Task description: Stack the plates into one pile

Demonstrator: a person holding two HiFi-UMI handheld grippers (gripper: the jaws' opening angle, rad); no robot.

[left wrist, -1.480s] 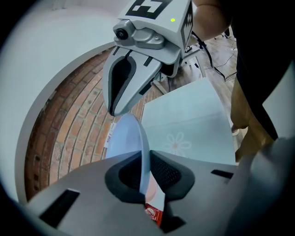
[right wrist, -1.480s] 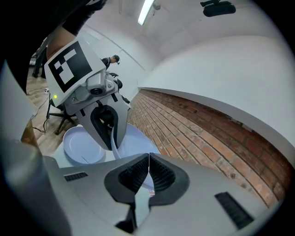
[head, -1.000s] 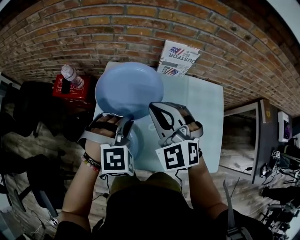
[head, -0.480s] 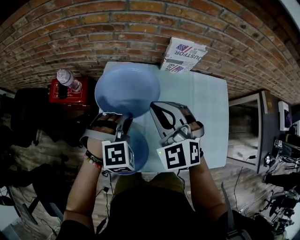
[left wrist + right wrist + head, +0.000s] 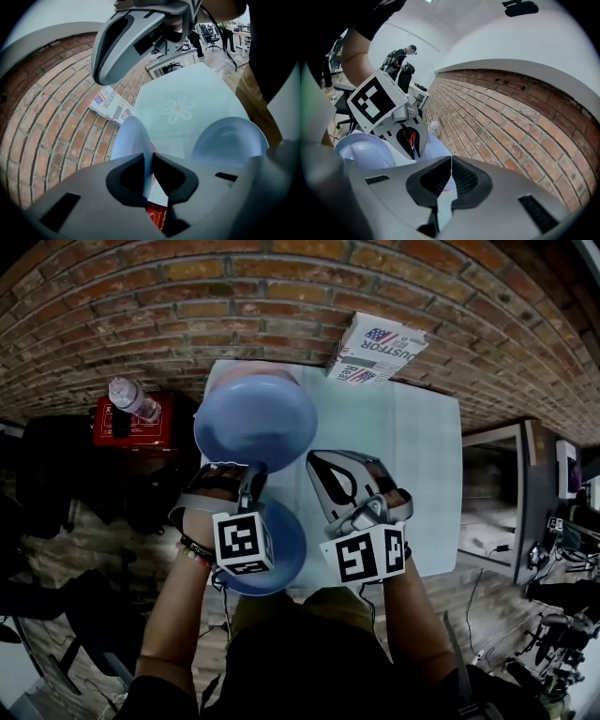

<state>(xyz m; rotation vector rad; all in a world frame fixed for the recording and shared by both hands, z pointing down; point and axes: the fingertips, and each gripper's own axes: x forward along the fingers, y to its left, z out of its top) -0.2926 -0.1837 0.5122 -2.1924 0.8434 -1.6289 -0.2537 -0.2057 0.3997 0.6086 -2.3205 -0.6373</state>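
Left tool (image 5: pixel 251 476) is clamped on the near rim of one blue plate (image 5: pixel 255 423), which tilts out over the far-left corner of the tabletop (image 5: pixel 412 474). The second plate (image 5: pixel 286 554) lies at the near-left corner, right beneath that tool. Right tool (image 5: pixel 323 470) hovers just beside, jaws pinched together, gripping nothing. A box (image 5: pixel 377 351) sits at the far edge, and the tabletop's right half gives room.

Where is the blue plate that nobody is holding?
Head view: the free plate lies at the table's near left corner, partly under the left gripper, just nearer than the held plate.
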